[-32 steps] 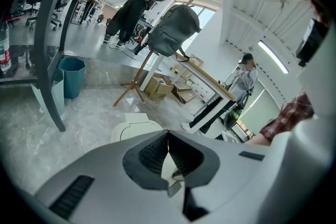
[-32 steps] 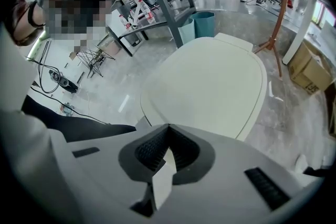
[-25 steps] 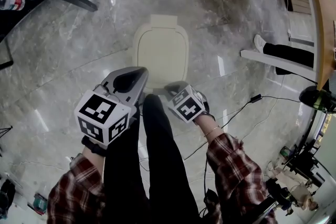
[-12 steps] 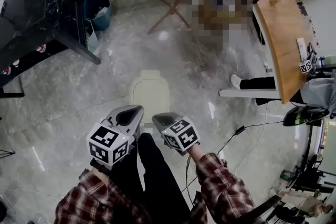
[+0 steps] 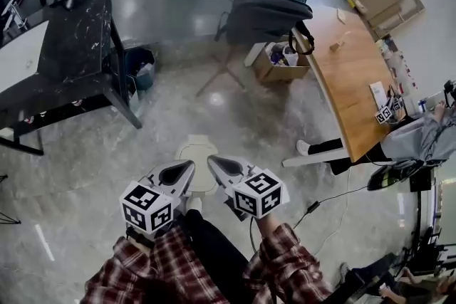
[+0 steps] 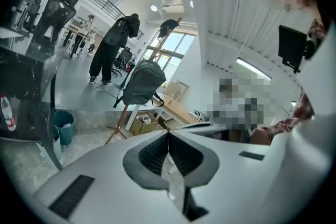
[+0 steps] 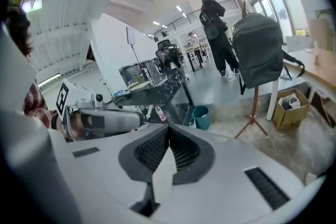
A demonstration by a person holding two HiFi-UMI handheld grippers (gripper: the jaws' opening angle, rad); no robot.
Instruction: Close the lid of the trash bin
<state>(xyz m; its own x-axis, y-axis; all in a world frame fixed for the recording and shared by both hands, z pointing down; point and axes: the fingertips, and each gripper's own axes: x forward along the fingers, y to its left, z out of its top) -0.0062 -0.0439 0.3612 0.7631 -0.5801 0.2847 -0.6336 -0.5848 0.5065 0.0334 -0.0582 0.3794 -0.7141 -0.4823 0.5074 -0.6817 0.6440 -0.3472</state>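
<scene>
The cream trash bin [image 5: 197,153] stands on the marble floor right ahead of my feet, its lid lying flat on top. My left gripper [image 5: 187,166] and right gripper [image 5: 214,162] are held side by side in front of my body, overlapping the bin's near edge in the head view. Both point forward at room height, not down at the bin. In the left gripper view the left gripper [image 6: 168,134] has its jaws together with nothing between them. The right gripper [image 7: 169,140] in its own view looks the same. Neither gripper view shows the bin.
A black marble table [image 5: 64,53] stands at the left with a teal waste basket [image 5: 141,66] beside it. A backpack on a wooden stand [image 5: 271,0], a cardboard box [image 5: 279,59] and a wooden desk [image 5: 356,82] lie ahead right. A seated person's foot [image 5: 305,147] and a floor cable [image 5: 335,196] are at right.
The head view has pulled up and back, so the bin looks much smaller and more of the room shows. Both grippers rose away from the lid and stayed shut.
</scene>
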